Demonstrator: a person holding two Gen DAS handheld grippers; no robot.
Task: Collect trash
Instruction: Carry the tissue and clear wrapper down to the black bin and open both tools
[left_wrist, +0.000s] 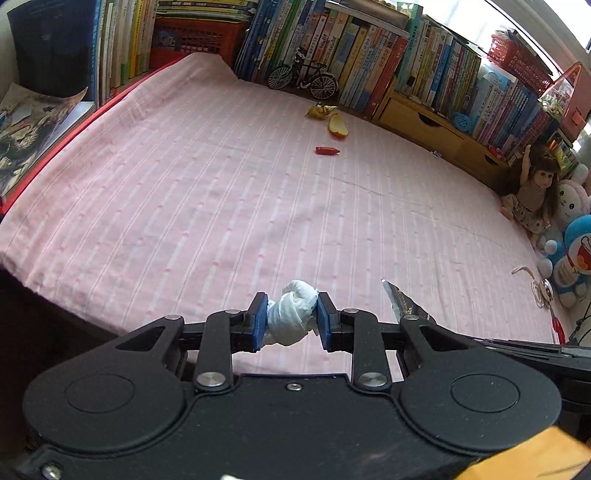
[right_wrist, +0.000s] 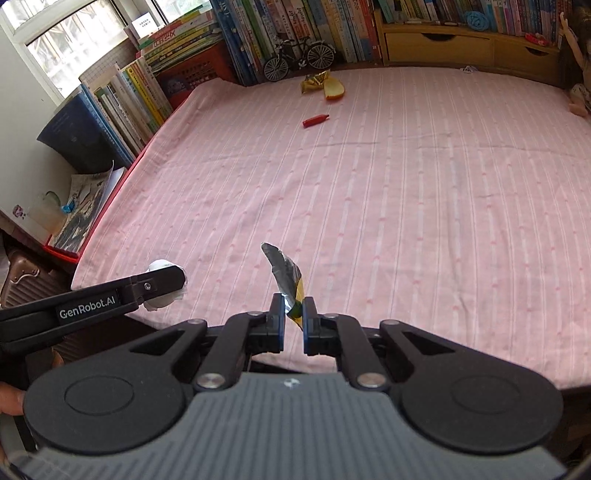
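Note:
My left gripper (left_wrist: 292, 318) is shut on a crumpled white tissue wad (left_wrist: 293, 312), held above the near edge of the pink striped bed sheet (left_wrist: 207, 192). My right gripper (right_wrist: 294, 316) is shut on a silver and yellow foil wrapper (right_wrist: 286, 275) that sticks up from its pads. The wrapper's tip (left_wrist: 397, 299) also shows at the right in the left wrist view. In the right wrist view the left gripper's finger (right_wrist: 155, 284) and the tissue (right_wrist: 162, 266) appear at the left. Far across the bed lie a red wrapper (left_wrist: 327, 150), an apple slice (left_wrist: 338, 126) and a yellow wrapper (left_wrist: 320, 110).
Books line the far edge of the bed and its left side (left_wrist: 369, 62), with a toy bicycle (left_wrist: 303, 77) and wooden drawers (left_wrist: 421, 122) in front of them. A doll (left_wrist: 532, 188) and plush toys (left_wrist: 572, 251) sit at the right edge. A suitcase (right_wrist: 26, 280) stands beside the bed at the left.

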